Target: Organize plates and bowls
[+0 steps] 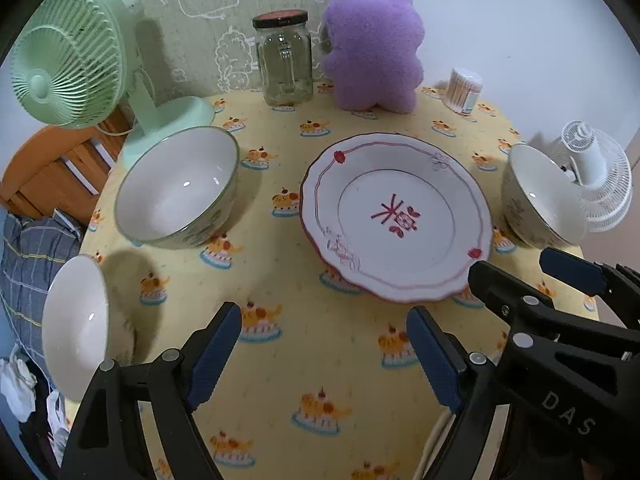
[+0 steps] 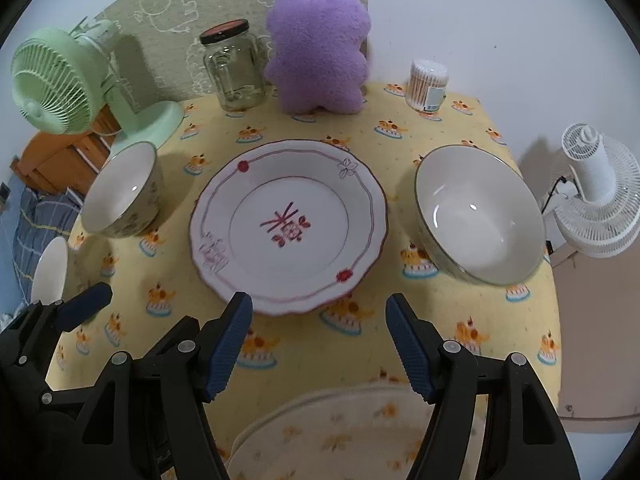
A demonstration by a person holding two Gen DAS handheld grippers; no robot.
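Though empty, both hand-held grippers [image 1: 324,354] [image 2: 318,344] (wide) agape.

In the right wrist view a pale plate with yellow flower marks [image 2: 340,436] lies blurred at the bottom, cut by the frame edge and partly hidden behind the right tool's arms. The small white bowl at the table's left edge [image 2: 50,268] shows only a sliver there. The clear glass jar's [image 1: 285,65] contents cannot be told; it is perhaps empty.

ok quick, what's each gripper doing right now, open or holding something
left gripper: open, nothing between its jaws, above the tablecloth.
right gripper: open, holding nothing, near the near rim of the plate.
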